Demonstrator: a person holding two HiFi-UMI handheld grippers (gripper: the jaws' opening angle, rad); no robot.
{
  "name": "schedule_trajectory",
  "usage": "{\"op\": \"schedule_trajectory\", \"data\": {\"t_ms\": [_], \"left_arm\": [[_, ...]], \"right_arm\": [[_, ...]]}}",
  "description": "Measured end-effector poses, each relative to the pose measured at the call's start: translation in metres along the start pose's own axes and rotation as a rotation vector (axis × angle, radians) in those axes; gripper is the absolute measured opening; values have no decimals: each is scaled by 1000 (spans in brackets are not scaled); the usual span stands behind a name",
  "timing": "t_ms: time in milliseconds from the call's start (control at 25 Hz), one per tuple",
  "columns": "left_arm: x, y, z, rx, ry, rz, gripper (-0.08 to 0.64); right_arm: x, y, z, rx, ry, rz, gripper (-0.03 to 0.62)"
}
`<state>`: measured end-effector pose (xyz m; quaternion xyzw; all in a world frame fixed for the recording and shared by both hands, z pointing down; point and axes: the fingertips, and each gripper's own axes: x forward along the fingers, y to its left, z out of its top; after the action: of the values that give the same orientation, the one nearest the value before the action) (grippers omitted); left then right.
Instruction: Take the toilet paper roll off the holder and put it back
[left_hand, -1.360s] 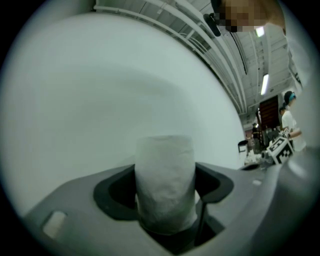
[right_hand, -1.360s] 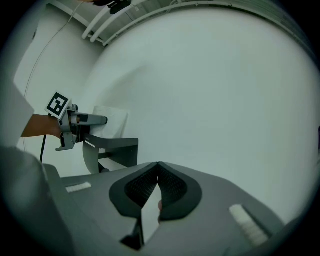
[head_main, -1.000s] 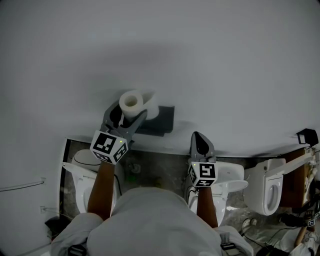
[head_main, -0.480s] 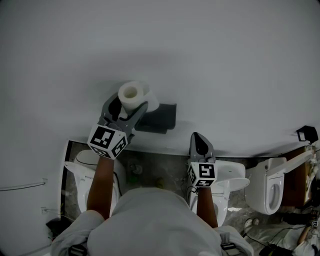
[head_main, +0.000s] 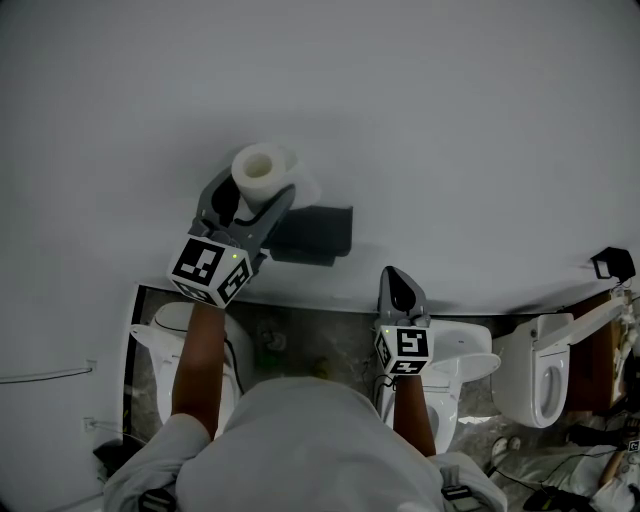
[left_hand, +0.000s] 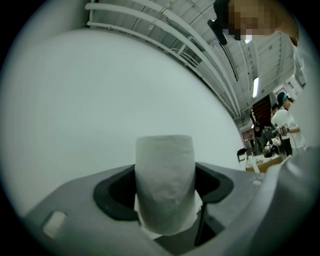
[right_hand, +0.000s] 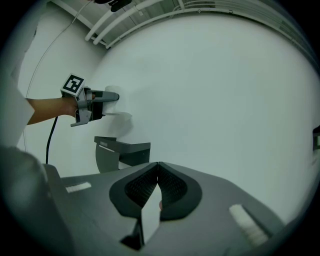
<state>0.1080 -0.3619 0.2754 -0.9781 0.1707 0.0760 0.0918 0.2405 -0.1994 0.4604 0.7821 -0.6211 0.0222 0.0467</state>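
**Head view.** Left gripper (head_main: 252, 198): jaws spread wide and clamped across the toilet paper roll (head_main: 262, 168), hollow core facing the camera. The roll is up against the white wall (head_main: 450, 130), above and left of the dark grey holder (head_main: 318, 232) and apart from it. Right gripper (head_main: 401, 288): low and to the right, well apart from roll and holder, jaws together. Toilets (head_main: 540, 375) stand along the floor below.

**Left gripper view.** The roll (left_hand: 164, 182) fills the gap between the jaws, both pads pressing into its sides, with a loose edge of paper beneath it. The holder does not appear here, nor does the core.

**Right gripper view.** The jaws (right_hand: 158, 170) meet at the tips with nothing between them. From the side, the left gripper (right_hand: 106, 97) sits clearly above the holder (right_hand: 122, 152) with open wall between. The roll is washed out against the white wall.

**Hazards, as judged.**
- The paper is soft, so a hard squeeze could crush the roll and a slack one could drop it.
- The loose edge could unwind or snag on the holder on the way down.
- Whatever part of the holder carries the roll shows in no view, so lining up the core may go wrong.
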Motion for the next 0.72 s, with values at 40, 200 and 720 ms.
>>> {"op": "schedule_trajectory", "data": {"t_ms": [40,200,720], "left_arm": [[0,2,3,2,-4,1,327],[-2,8,18,27,-26,5,327],[-3,19,63,81,-84,35,327]], "right_arm": [[0,1,1,-2,-2,1,2],[0,4,4,-5,-8,1,2],[1,6,4,-7,-9,7,2]]}}
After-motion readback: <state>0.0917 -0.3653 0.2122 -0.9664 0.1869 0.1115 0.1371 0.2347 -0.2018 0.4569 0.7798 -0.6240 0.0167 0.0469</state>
